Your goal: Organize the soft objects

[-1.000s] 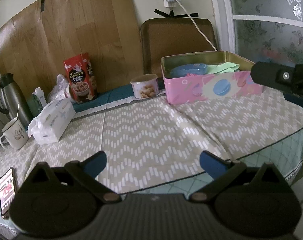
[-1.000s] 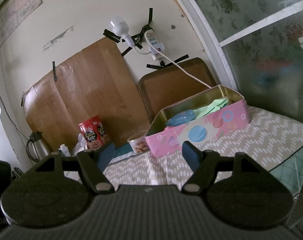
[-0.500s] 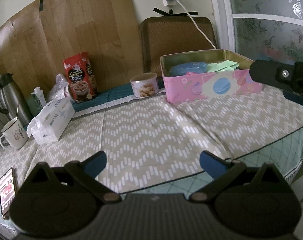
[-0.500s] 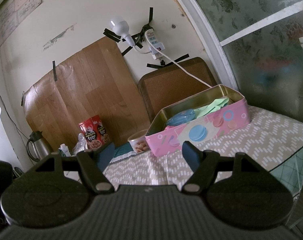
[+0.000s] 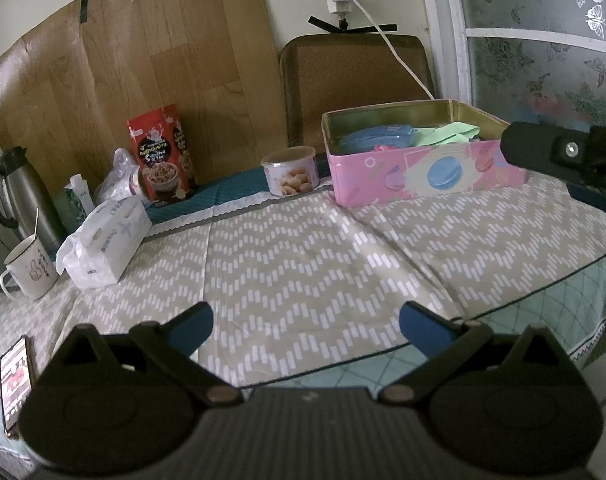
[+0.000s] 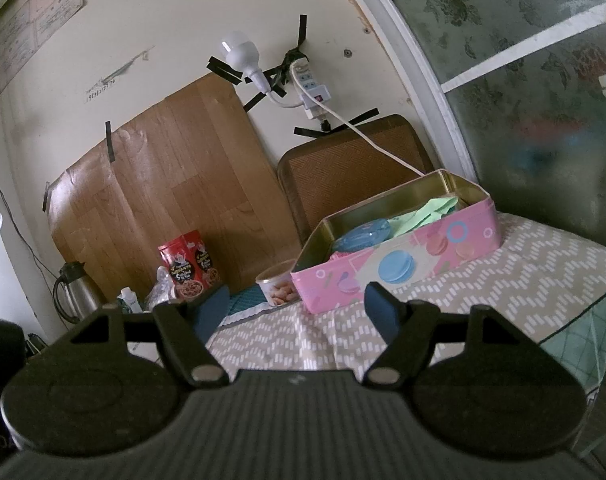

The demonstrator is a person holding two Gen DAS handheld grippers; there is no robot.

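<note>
Nothing has moved since before: I hold both the left gripper (image 5: 305, 324) and right gripper (image 6: 295, 312) wide open, empty. Far right on the table (image 5: 303, 264), the pink tin (image 5: 423, 172) holds a blue pouch (image 5: 377, 136) and green cloth (image 5: 447, 134); a nut tub (image 5: 290, 171) sits left of it.

Tin box (image 5: 423, 176): glossy printed metal, gold inside. Tablecloth (image 5: 303, 264): matt woven cloth. Flask (image 5: 19, 196), far left: brushed metal. Tissue pack (image 5: 107, 240): crinkled plastic.

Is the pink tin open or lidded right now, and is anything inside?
Open, no lid on it. The pink tin shows its gold inner wall, with a blue item and a light green item inside.
</note>
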